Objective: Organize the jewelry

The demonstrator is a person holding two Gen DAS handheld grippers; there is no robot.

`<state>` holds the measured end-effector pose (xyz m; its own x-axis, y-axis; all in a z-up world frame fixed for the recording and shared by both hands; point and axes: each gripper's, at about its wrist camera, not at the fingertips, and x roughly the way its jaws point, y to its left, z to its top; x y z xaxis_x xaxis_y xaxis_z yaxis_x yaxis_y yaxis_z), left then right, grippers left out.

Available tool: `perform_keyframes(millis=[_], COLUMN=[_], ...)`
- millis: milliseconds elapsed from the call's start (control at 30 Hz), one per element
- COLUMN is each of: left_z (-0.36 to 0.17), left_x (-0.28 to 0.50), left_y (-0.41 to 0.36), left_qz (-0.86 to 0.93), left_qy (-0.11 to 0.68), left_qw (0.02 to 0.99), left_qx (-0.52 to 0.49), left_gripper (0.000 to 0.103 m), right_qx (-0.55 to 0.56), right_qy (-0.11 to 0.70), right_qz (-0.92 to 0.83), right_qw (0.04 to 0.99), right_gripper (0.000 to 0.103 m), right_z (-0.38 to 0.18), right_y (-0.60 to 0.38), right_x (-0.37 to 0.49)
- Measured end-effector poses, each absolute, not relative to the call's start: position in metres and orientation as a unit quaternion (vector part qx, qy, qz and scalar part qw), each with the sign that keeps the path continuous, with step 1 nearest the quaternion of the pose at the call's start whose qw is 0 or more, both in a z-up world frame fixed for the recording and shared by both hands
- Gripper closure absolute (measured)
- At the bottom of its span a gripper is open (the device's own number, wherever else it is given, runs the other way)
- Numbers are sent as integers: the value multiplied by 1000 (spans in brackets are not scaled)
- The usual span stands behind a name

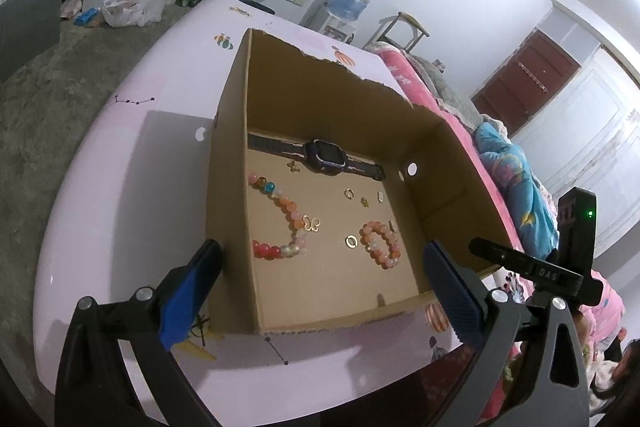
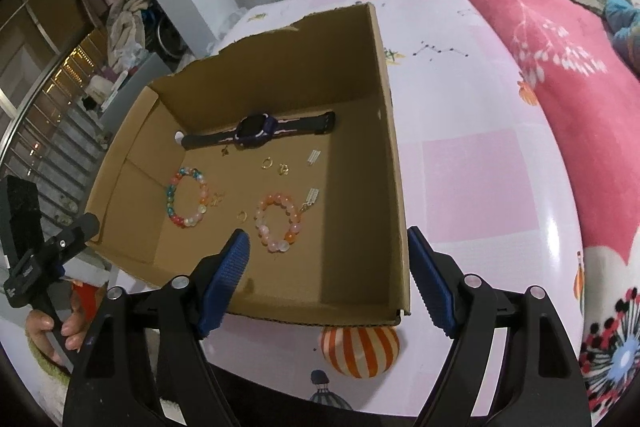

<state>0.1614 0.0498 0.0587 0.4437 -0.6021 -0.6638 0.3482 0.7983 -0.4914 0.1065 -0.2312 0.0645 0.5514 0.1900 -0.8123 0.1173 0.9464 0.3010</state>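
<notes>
Brown cardboard forms the open box [image 1: 316, 99] that stands on the pale pink table [image 1: 132, 163], its far rim torn ragged. All the jewelry lies on the box floor. A dark watch [image 1: 322, 157] stretches flat along the far wall, strap out to both sides. In the left wrist view a multicoloured bead bracelet [image 1: 280, 223] lies near the left wall, with a gold butterfly charm [image 1: 311, 223] just beside it. A pink and orange bead bracelet [image 1: 380, 243] sits toward the right wall, a small gold ring [image 1: 351, 241] just beside it. Another gold ring [image 1: 349, 193] and a few tiny gold pieces lie between the bracelets and the watch.

The left tool [image 1: 324, 287] hangs over the near edge of the box with its blue pads wide apart and nothing between them; one pad is outside the left wall, the other over the right part of the box. The right tool [image 2: 328, 267] also stands spread wide and holds nothing, straddling the box's right wall. A hand [image 2: 52, 331] grips the left tool's handle. A pink blanket [image 2: 560, 67] lies on the bed beside the table.
</notes>
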Motion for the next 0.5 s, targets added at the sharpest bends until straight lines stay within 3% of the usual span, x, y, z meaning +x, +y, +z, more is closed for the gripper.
perform_keyframes(millis=[67, 233, 500], left_z=[58, 69, 85], left_x=[157, 123, 69], left_y=[54, 66, 69], left_qz=[-277, -252, -186], left_qy=[442, 394, 350], left_qw=[839, 873, 914], left_qx=[-154, -138, -83], left_gripper=[6, 6, 6], right_qx=[171, 191, 122], right_qy=[459, 387, 357], right_qz=[10, -44, -77], right_qw=[872, 901, 923], right_gripper=[26, 11, 9], right_z=[66, 72, 76], right_y=[-232, -235, -209], right_x=[100, 53, 1])
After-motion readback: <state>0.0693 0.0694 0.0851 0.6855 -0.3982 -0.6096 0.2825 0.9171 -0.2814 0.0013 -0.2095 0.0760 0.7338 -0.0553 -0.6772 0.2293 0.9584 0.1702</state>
